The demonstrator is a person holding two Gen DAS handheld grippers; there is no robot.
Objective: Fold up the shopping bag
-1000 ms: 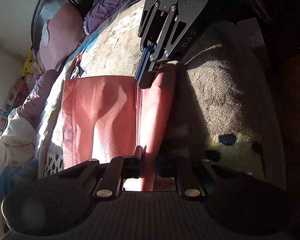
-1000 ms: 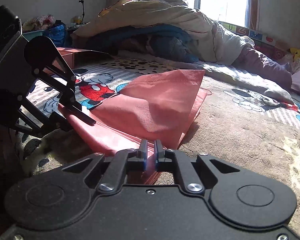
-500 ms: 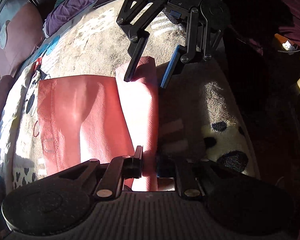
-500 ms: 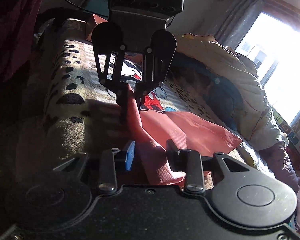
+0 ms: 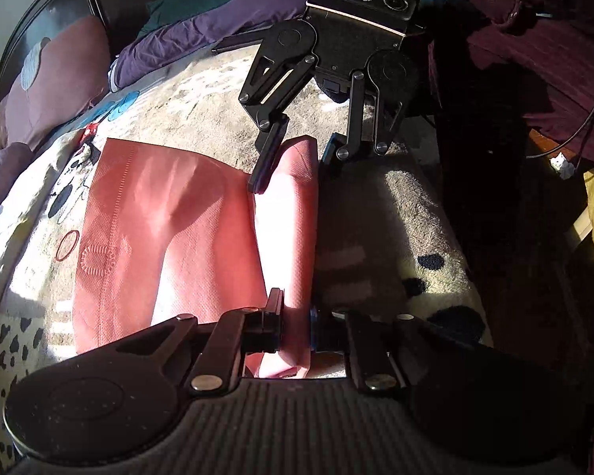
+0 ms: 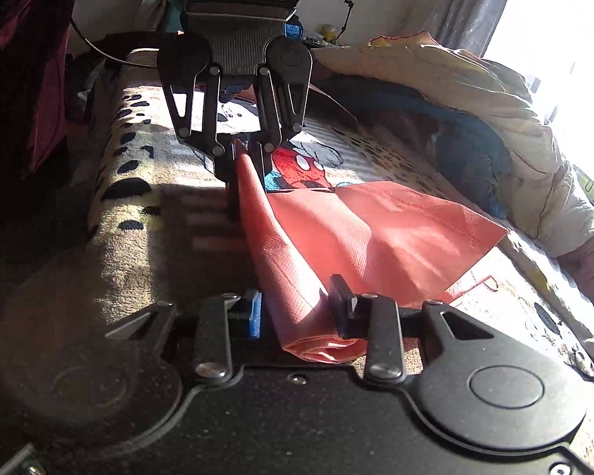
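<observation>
A salmon-red shopping bag (image 5: 170, 229) lies flat on the bed blanket, with its near-edge fold (image 5: 293, 221) raised into a ridge. My left gripper (image 5: 295, 316) stands around one end of that ridge with a small gap between its jaws. My right gripper (image 6: 295, 308) is open around the other end, the rolled fold (image 6: 297, 277) between its jaws. Each gripper faces the other: the right one (image 5: 293, 162) shows in the left wrist view, the left one (image 6: 247, 158) in the right wrist view, pinching the fabric.
The bag rests on a cartoon-print blanket (image 6: 146, 182) with black spots. A heap of quilts (image 6: 455, 91) lies toward the window. Pillows (image 5: 55, 79) and purple bedding (image 5: 202, 27) lie at the bed's head. The dark bed edge (image 5: 514, 237) drops off beside the fold.
The right gripper was shut on the fold a second ago and has opened. Both grippers have swung to face each other along the ridge. The left jaws have parted slightly.
</observation>
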